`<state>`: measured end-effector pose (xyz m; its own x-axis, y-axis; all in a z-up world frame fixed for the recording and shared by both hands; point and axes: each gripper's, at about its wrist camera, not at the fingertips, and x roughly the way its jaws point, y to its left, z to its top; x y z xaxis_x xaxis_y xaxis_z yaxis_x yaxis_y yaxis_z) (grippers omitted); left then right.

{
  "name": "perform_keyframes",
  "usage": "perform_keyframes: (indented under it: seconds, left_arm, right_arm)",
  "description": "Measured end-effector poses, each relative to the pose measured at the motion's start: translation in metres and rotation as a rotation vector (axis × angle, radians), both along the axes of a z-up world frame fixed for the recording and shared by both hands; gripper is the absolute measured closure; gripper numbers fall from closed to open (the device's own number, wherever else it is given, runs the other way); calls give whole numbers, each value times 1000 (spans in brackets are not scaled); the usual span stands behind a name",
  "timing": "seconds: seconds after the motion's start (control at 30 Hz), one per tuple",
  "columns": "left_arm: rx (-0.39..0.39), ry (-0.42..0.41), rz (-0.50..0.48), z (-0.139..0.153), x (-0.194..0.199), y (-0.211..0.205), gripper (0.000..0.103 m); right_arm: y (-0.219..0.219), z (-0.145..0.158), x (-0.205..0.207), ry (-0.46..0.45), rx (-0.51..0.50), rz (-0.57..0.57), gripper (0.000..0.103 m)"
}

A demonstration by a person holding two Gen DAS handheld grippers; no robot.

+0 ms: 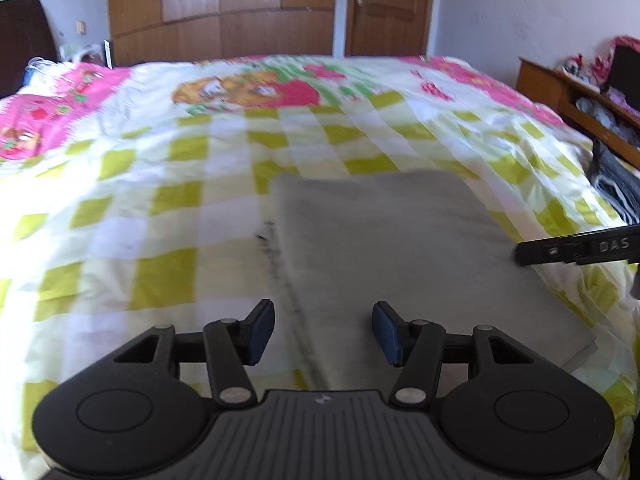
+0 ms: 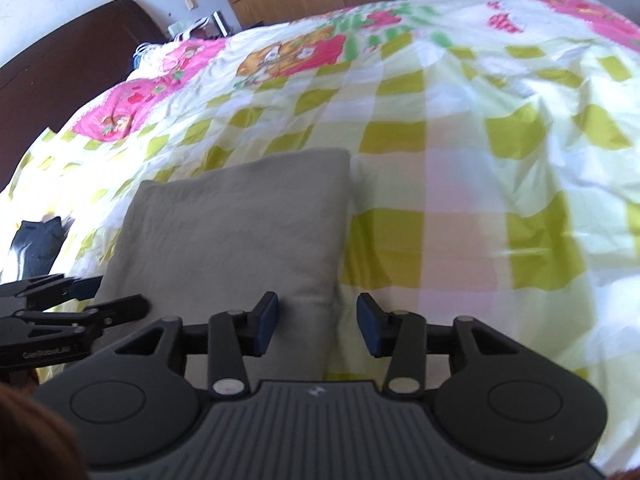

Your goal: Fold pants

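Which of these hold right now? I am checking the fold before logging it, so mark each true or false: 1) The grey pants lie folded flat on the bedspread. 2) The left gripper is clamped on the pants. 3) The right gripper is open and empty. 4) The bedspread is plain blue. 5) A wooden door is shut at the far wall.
1) True: the grey pants lie as a flat folded rectangle on the bedspread.
2) False: the left gripper is open, nothing between its pads.
3) True: the right gripper grips nothing.
4) False: it is checked yellow-green and white with pink cartoon prints.
5) True: the wooden door is closed.
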<state>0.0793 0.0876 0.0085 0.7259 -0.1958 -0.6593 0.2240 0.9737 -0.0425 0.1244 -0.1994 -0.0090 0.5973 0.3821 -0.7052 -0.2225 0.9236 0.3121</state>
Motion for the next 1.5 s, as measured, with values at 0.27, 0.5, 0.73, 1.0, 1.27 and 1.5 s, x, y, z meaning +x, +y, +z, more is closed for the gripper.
perform_keyframes:
  seconds: [0.27,0.5,0.73,1.0,1.27,1.5]
  left_arm:
    - [-22,-45,133,-8,-3,30,36]
    - [57,-6,194,-34,5,44,37]
    - [54,-90,154,-47,23,32,28]
    - [57,-157,197,-61,29,38,0]
    - [19,-162,203,-65,28,45,0]
    - [5,-168,207,-66,27,46,0]
  right_arm:
    - [-22,-4,1,-67,-146,-173,63]
    - [-26,-26,10,-106,-199,-209,66]
    - [-24,-37,16,-172,-197,-245,65]
    - [-22,-44,13,-231,-202,-244,64]
    - [-22,-46,10,-247,-195,-244,61]
    - [-26,-47,9,-247,-176,-251,52]
